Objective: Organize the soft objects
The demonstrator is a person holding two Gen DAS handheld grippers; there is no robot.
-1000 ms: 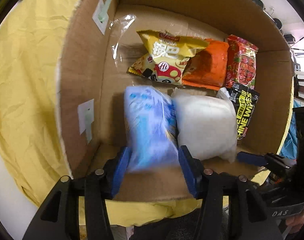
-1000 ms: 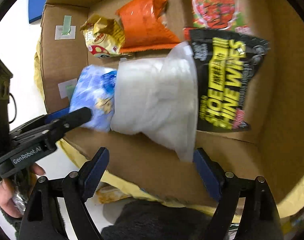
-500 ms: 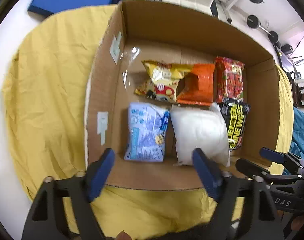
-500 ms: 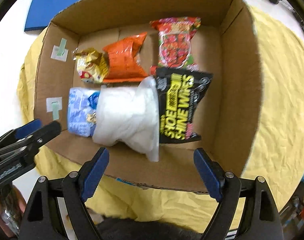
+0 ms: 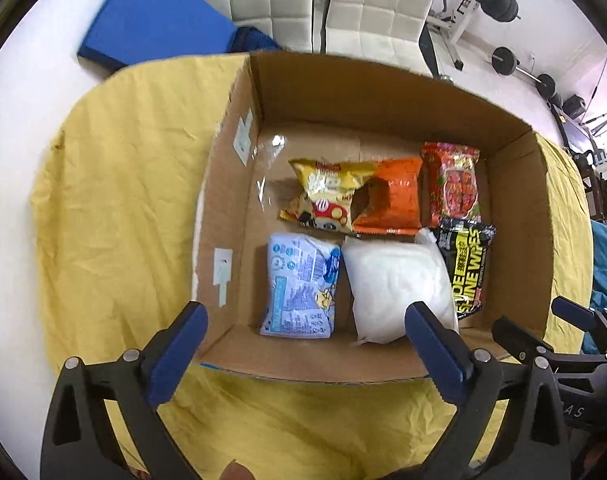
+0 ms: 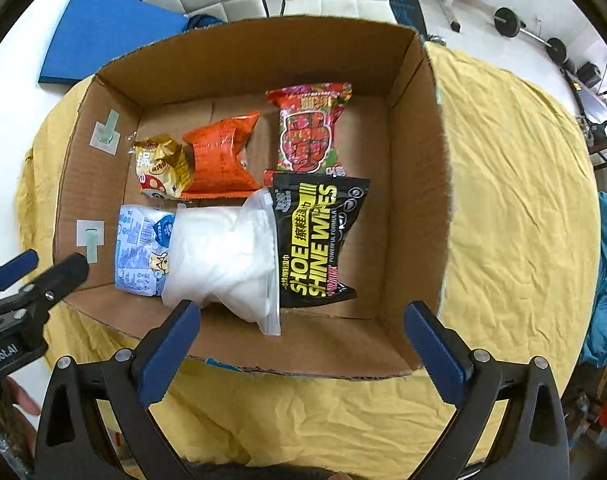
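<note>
Six soft packs lie flat on the floor of the open cardboard box (image 5: pixel 515 216). In the near row, the light-blue pack (image 5: pixel 301 286) sits at the left, the white pouch (image 5: pixel 395 280) touches its right edge, and the black shoe-wipes pack (image 5: pixel 467 264) lies partly under the white pouch's right side. In the far row, the yellow snack bag (image 5: pixel 327 196) overlaps the orange bag (image 5: pixel 395 196), and the red patterned pack (image 5: pixel 453 184) lies just beside it, its near end touching the black pack.

A second ago the left gripper (image 5: pixel 307 346) was down inside the box with its fingers on either side of the light-blue pack; it now hangs above the box's near wall with its jaws spread wide and nothing between them, and the pack is left lying in its place. The right gripper (image 6: pixel 301 336) has likewise risen from close over the white pouch; its jaws are wide apart and empty, above the near wall. In the right wrist view the left gripper shows at the left edge, outside the box; in the left wrist view the right gripper appears at the lower right, also outside it.

The box stands on a wrinkled yellow cloth (image 6: pixel 515 208) that covers the table. Beyond it lie a blue mat (image 5: pixel 151 32), two white quilted chairs (image 5: pixel 379 4) and barbell weights (image 5: pixel 503 60) on the floor.
</note>
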